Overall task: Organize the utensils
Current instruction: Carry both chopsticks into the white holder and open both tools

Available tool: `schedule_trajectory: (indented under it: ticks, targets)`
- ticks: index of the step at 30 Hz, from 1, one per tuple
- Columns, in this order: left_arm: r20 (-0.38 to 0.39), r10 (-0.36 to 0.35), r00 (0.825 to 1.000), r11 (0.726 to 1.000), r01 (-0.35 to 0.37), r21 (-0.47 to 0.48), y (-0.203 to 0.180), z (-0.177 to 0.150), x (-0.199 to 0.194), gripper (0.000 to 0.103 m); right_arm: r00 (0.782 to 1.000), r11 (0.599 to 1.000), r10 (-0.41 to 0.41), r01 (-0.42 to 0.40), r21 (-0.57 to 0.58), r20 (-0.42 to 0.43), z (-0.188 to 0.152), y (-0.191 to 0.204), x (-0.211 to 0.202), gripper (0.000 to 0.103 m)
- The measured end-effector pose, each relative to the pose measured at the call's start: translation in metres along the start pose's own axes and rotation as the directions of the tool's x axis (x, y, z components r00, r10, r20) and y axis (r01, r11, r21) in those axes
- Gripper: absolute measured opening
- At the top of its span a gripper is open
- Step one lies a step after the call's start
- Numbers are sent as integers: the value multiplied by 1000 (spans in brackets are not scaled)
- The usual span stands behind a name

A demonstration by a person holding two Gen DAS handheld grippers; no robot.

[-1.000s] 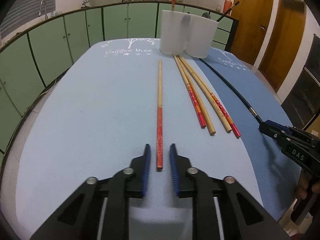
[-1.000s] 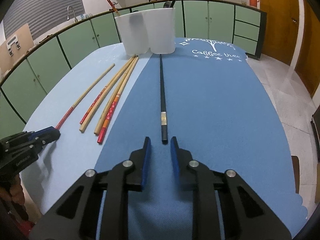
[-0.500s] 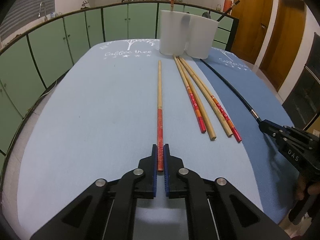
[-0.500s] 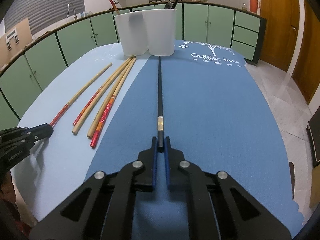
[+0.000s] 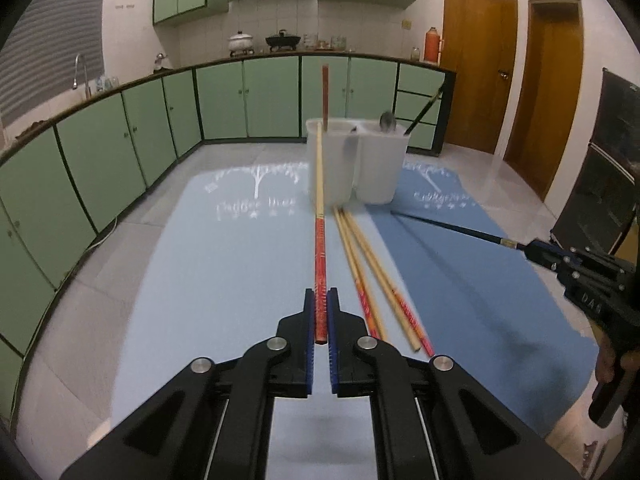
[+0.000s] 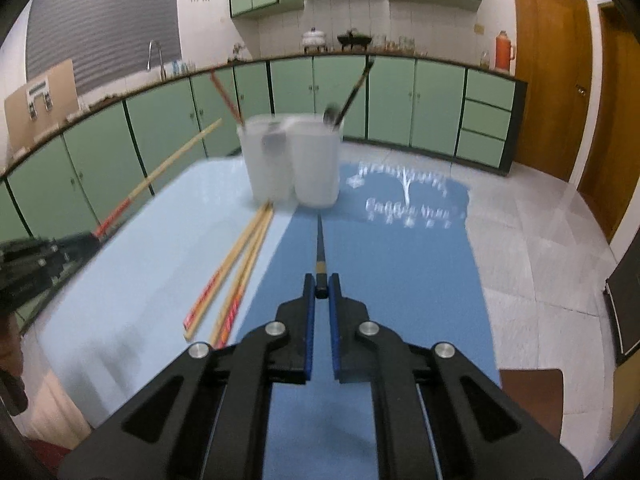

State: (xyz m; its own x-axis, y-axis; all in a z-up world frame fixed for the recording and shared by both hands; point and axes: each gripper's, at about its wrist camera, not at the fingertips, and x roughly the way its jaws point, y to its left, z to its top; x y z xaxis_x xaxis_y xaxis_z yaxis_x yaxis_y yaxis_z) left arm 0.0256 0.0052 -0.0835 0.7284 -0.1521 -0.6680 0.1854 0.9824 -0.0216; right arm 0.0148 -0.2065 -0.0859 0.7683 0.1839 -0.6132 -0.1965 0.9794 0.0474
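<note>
My left gripper [image 5: 320, 300] is shut on the red end of a bamboo chopstick [image 5: 319, 200], held in the air and pointing at the white twin-cup holder [image 5: 354, 160]. My right gripper [image 6: 320, 286] is shut on the end of a black chopstick [image 6: 319, 248], also lifted and aimed at the holder [image 6: 294, 160]. Three more bamboo chopsticks [image 5: 372, 272] lie on the mat between both grippers. The holder's left cup has a red-tipped chopstick [image 5: 325, 96] standing in it; its right cup holds a black chopstick and a spoon [image 5: 387, 121].
The table carries a light blue mat [image 5: 224, 264] and a darker blue mat [image 6: 400, 272] side by side. Green cabinets [image 5: 132, 128] run around the room, wooden doors [image 5: 480, 64] stand at the right, and a person's hand [image 5: 612, 364] grips the right tool.
Both grippers closed on their chopsticks, then rose. The bamboo and black chopsticks left the mats and now hang in the air, with more of the room in view.
</note>
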Motion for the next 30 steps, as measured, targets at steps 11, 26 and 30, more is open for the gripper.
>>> schedule_trajectory:
  ticks: [11, 26, 30]
  targets:
    - [-182, -35, 983, 996, 20, -85, 23, -26, 65, 6, 998, 1000, -10, 12, 22, -63, -12, 3, 10, 6]
    - [-200, -36, 979, 998, 27, -48, 22, -56, 85, 26, 985, 997, 13, 1, 80, -174, -53, 5, 50, 6]
    - [-187, -30, 982, 999, 23, -38, 19, -61, 82, 27, 985, 997, 16, -3, 77, -174, -52, 5, 52, 6]
